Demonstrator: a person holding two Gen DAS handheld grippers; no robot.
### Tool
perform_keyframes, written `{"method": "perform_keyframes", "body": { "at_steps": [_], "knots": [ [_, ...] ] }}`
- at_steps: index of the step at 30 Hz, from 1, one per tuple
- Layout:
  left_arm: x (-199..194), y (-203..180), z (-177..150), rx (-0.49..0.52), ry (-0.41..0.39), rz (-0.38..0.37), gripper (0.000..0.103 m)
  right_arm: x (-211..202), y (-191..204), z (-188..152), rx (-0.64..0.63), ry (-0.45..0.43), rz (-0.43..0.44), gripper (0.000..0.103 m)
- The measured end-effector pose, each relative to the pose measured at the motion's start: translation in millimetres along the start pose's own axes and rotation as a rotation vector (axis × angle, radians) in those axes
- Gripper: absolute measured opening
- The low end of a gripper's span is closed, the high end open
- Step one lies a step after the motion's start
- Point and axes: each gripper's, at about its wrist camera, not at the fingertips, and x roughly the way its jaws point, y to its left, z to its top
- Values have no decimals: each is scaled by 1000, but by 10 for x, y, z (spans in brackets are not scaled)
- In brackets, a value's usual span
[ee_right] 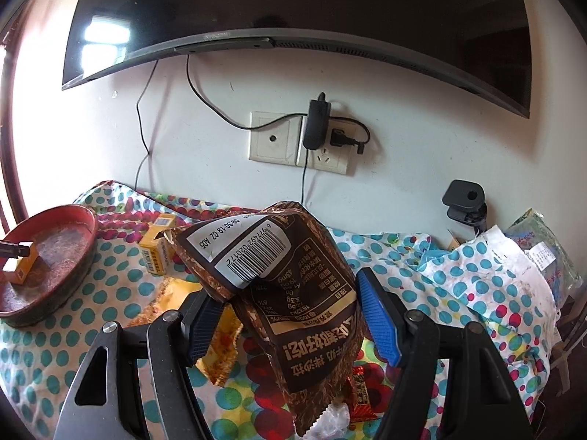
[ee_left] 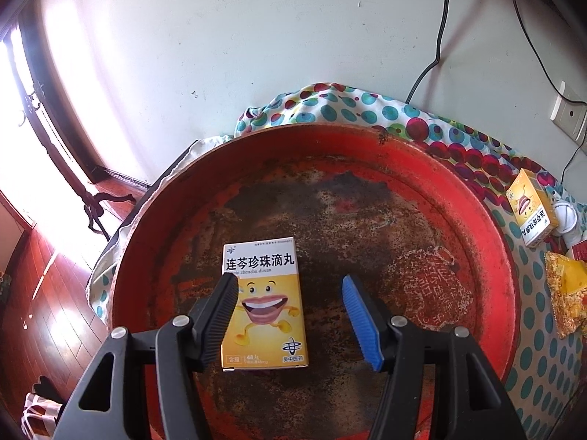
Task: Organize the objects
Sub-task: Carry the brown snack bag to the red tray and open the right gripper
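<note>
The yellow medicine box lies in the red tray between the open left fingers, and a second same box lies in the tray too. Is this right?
Not fully. The left wrist view shows the second box outside the red tray, on the dotted cloth. The yellow medicine box does lie inside, at the open left gripper.

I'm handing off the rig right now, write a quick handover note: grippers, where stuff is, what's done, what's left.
Left gripper: open, above the red tray, its black finger over the yellow medicine box lying flat in the tray.
Right gripper: brown snack packet hangs between its fingers; firm grip cannot be confirmed.
Done: one box in the tray.
Left: second yellow box, yellow wrapper and small red packet, all on the dotted cloth.
</note>
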Motion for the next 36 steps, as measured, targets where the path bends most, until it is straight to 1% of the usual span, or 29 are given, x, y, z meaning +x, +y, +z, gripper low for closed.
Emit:
{"method": "perform_keyframes", "body": {
  "at_steps": [2, 5, 7, 11, 13, 19, 23, 26, 32, 36],
  "knots": [
    [-12, 24, 4, -8, -1, 3, 61, -46, 109, 73, -15, -12, 15, 68],
    [-23, 70, 10, -17, -1, 18, 61, -87, 311, 177, -31, -16, 81, 68],
    [-38, 111, 18, -29, -6, 19, 61, -94, 476, 234, -39, -13, 145, 68],
    [-49, 217, 31, -65, -5, 16, 61, -84, 884, 307, -72, -13, 243, 68],
    [-60, 263, 35, -79, -8, 22, 61, -60, 1075, 345, -68, 0, 321, 68],
    [-78, 390, 36, -113, -12, 27, 61, 4, 1616, 410, -89, 31, 478, 68],
    [-84, 454, 47, -135, -13, 19, 61, 35, 1874, 454, -114, 50, 538, 68],
    [-111, 517, 57, -149, -22, 20, 61, 77, 2080, 497, -139, 55, 565, 68],
    [-153, 701, 55, -205, -32, 13, 61, 288, 2549, 509, -194, 79, 610, 68],
    [-179, 802, 58, -234, -38, 15, 61, 438, 2857, 482, -237, 95, 615, 68]
  ]
}}
